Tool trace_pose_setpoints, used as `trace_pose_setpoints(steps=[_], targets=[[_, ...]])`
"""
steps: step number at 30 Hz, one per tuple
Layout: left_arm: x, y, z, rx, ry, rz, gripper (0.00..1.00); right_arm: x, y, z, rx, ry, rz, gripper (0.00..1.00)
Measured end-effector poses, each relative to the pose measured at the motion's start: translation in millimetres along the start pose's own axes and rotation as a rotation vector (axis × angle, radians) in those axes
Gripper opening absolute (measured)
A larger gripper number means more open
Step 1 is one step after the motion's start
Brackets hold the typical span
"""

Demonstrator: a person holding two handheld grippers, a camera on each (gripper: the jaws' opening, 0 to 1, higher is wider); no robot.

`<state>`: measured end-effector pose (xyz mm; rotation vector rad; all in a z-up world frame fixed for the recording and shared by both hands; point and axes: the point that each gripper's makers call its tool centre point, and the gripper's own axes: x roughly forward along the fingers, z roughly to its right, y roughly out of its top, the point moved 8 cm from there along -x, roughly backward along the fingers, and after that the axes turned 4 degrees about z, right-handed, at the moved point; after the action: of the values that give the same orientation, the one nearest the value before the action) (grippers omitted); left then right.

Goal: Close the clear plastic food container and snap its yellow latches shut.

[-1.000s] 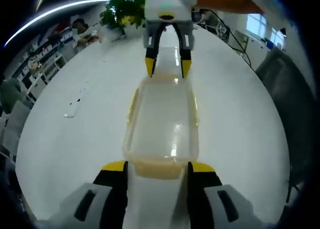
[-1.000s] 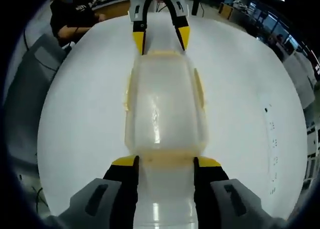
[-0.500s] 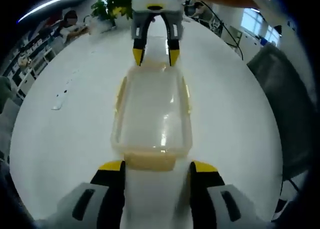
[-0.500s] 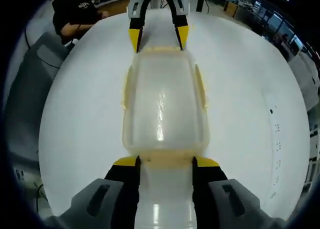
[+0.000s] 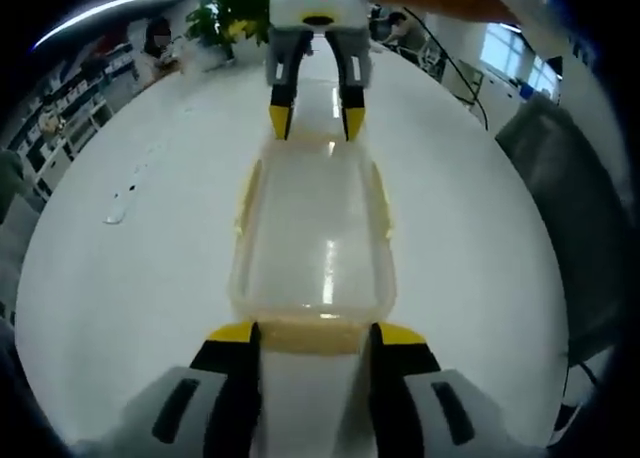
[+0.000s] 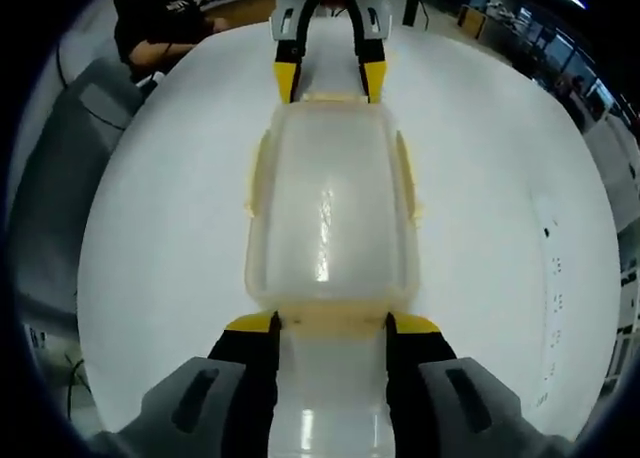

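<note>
**End Latches Under Both Grippers**

One clear container [image 5: 312,243] lay lid-on along the white table [image 5: 130,278], between the two grippers. The left gripper [image 5: 308,334] stood with jaws apart at the near end latch [image 5: 313,335]; the right gripper [image 6: 328,325] likewise straddled its end latch [image 6: 330,322]. Four yellow latches were counted: two end, two side, the side pair apparently unfastened. Risk: uneven end pressure could slide the container or pop the lid.

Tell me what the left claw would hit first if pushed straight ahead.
The yellow end latch of the clear container, lying right between the left claw tips, apparently almost touching; depth is hard to judge.
</note>
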<state>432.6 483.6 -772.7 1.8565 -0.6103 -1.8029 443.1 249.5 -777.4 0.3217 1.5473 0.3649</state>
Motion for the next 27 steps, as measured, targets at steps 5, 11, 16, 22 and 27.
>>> trace_pose_setpoints(steps=[5,11,16,22,27], targets=[[1.8,3.3,2.5,0.001,0.006,-0.026,0.34,1.7,4.2,-1.0,-0.013,0.0,-0.036,0.39],[2.3,0.0,-0.5,-0.01,0.003,-0.023,0.33,1.3,4.1,-3.6,0.003,-0.006,-0.037,0.38],[2.0,-2.4,1.7,-0.024,0.0,-0.009,0.33,1.5,4.6,-8.2,0.008,-0.007,-0.031,0.37],[1.3,-6.8,8.2,-0.042,0.004,0.016,0.33,1.8,5.0,-14.3,0.014,-0.012,-0.031,0.37],[2.7,-1.7,14.8,-0.017,0.005,-0.011,0.33,1.9,6.6,-21.2,-0.011,0.001,-0.029,0.37]])
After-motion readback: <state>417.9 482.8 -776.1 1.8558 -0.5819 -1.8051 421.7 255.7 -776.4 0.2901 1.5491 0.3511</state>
